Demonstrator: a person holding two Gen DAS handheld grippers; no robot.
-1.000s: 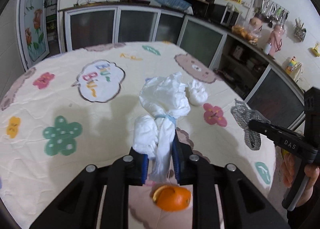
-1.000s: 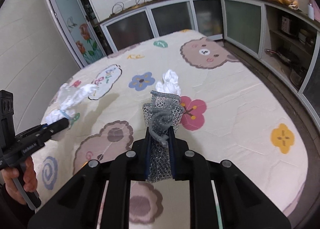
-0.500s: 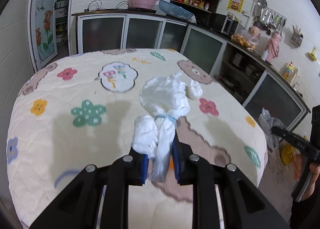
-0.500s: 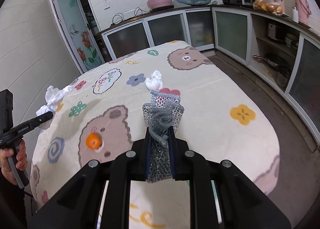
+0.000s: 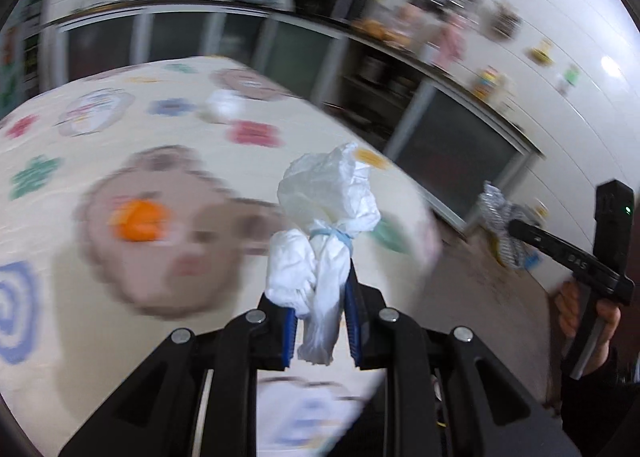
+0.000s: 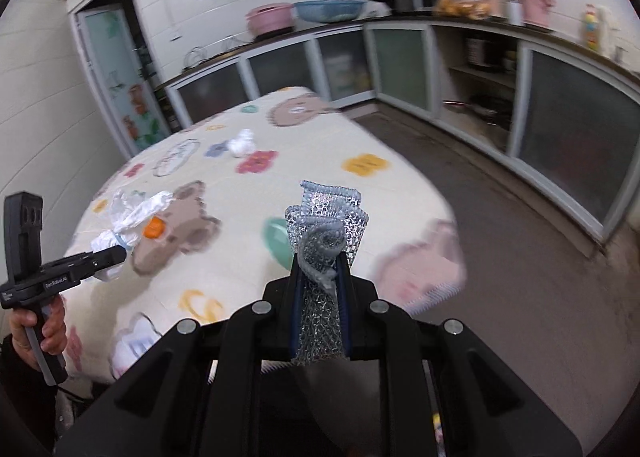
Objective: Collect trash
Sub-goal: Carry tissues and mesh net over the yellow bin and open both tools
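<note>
Trash-wise, left tongs (image 5: 320,331) are clenched on a white knotted bag (image 5: 328,217) mid-frame, right tongs (image 6: 320,305) on grey mesh (image 6: 325,233). Thin grips could slip; orange peel (image 6: 154,227) and wad (image 6: 241,143) remain on the surface (image 6: 320,161).

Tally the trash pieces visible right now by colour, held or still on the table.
White: 2, the tied plastic bag in the left gripper and a crumpled wad on the table
Grey: 1, the mesh net in the right gripper
Orange: 1, a peel piece on the table
Total: 4
</note>
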